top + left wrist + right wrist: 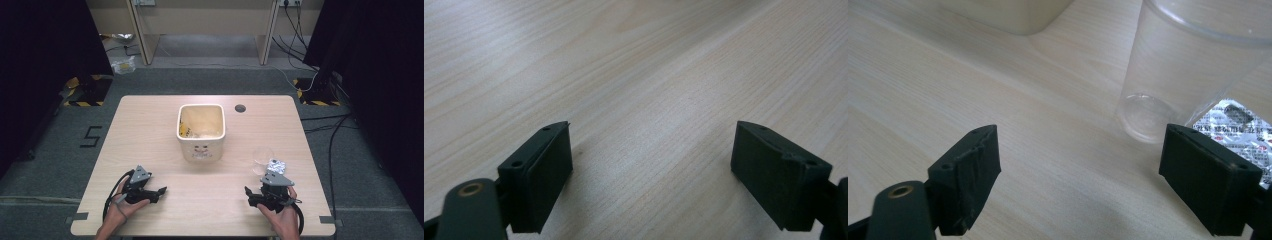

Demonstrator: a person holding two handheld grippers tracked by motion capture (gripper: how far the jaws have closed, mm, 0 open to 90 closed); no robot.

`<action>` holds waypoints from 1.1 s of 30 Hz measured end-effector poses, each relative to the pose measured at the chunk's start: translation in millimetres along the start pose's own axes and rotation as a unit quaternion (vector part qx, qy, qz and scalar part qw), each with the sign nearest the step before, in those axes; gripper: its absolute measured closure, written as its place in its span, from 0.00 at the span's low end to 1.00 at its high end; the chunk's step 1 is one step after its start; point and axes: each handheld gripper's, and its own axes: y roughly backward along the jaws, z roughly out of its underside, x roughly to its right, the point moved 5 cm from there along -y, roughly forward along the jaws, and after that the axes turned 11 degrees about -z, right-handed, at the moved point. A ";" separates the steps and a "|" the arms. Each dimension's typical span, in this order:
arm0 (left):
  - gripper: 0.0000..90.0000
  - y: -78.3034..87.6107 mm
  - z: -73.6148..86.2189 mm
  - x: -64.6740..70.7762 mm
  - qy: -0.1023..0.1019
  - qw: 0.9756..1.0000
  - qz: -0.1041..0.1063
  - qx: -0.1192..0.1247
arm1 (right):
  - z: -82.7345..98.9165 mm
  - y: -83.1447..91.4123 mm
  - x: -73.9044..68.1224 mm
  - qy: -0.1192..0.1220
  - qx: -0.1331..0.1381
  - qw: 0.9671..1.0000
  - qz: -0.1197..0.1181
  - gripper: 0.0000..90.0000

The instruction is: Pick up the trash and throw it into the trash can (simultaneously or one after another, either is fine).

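Pale wood tabletop (165,150) carries a clear plastic cup (1178,75) just ahead of the right hand-held gripper (1080,175), jaws wide apart and empty, so a careless squeeze could tip or crush it against the foil blister pack (1243,127).

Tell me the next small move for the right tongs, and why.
Probably ease the right tongs forward and a little toward the clear plastic cup. Their jaws stand open with nothing between them, and the cup stands upright just ahead, beside a foil blister pack, short of the cream bin.
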 end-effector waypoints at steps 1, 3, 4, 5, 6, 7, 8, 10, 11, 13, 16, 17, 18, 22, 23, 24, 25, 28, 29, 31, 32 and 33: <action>0.17 0.0 0.0 0.0 0.000 1.000 0.000 0.000 | 0.0 0.0 0.0 0.000 0.000 1.000 0.000 0.19; 0.17 0.0 0.0 0.0 0.000 1.000 0.000 0.000 | -2.7 2.8 -0.7 0.002 0.003 1.000 -0.001 0.19; 0.17 0.0 0.0 0.0 0.000 1.000 0.000 0.000 | -6.0 6.2 -1.2 0.006 0.006 1.000 -0.001 0.20; 0.17 0.0 0.0 0.0 0.000 1.000 0.000 0.000 | -6.0 6.2 -1.2 0.006 0.006 1.000 -0.001 0.20; 0.17 0.0 0.0 0.0 0.000 1.000 0.000 0.000 | -9.9 9.8 -1.7 0.008 0.010 1.000 0.000 0.21; 0.17 0.0 0.0 0.0 0.000 1.000 0.000 0.000 | -9.9 9.8 -1.7 0.008 0.010 1.000 0.000 0.21; 0.17 0.0 0.0 0.0 0.000 1.000 0.000 0.000 | -15.5 13.5 -1.7 0.015 0.014 1.000 0.003 0.21; 0.17 0.0 0.0 0.0 0.000 1.000 0.000 0.000 | -17.5 14.3 -2.0 0.016 0.016 1.000 0.004 0.21; 0.17 0.0 0.0 0.0 0.000 1.000 0.000 0.000 | -22.8 16.5 -2.3 0.018 0.020 1.000 0.004 0.21; 0.17 0.0 0.0 0.0 0.000 1.000 0.000 0.000 | -28.2 18.1 -1.9 0.024 0.023 0.999 0.006 0.22; 0.18 0.1 0.0 -0.1 0.000 1.000 0.000 0.000 | -36.2 19.5 -1.3 0.030 0.026 0.999 0.005 0.23; 0.18 0.1 0.0 -0.1 0.000 1.000 0.000 0.000 | -36.2 19.5 -1.3 0.030 0.026 0.999 0.005 0.23; 0.18 0.1 0.0 -0.1 0.000 1.000 0.000 0.000 | -41.7 18.9 -0.1 0.034 0.029 0.999 0.007 0.25; 0.18 0.1 0.0 -0.1 0.000 1.000 0.000 0.000 | -49.3 17.9 2.8 0.038 0.031 0.999 0.008 0.28; 0.18 0.1 0.0 -0.1 0.000 1.000 0.000 0.000 | -49.3 17.9 2.8 0.038 0.031 0.999 0.008 0.28; 0.18 0.1 0.0 -0.1 0.000 1.000 0.000 0.000 | -52.2 16.5 5.9 0.040 0.031 0.999 0.010 0.30; 0.18 0.1 0.0 -0.1 0.000 1.000 0.000 0.000 | -52.2 16.5 5.9 0.040 0.031 0.999 0.010 0.30; 0.18 0.1 0.0 -0.1 0.000 1.000 0.000 0.000 | -55.7 11.2 11.4 0.042 0.025 0.999 0.016 0.35; 0.18 0.1 0.0 -0.1 0.000 1.000 0.000 0.000 | -55.7 11.2 11.4 0.042 0.025 0.999 0.016 0.35; 0.18 0.1 0.0 -0.2 0.000 1.000 0.000 0.000 | -57.7 6.5 15.0 0.041 0.023 0.999 0.021 0.38; 0.18 0.1 0.0 -0.1 0.000 1.000 0.000 0.000 | -58.4 5.0 16.1 0.043 0.021 0.999 0.022 0.39; 0.18 0.1 0.0 -0.2 0.000 1.000 0.000 0.000 | -58.9 3.7 16.7 0.043 0.020 0.999 0.022 0.39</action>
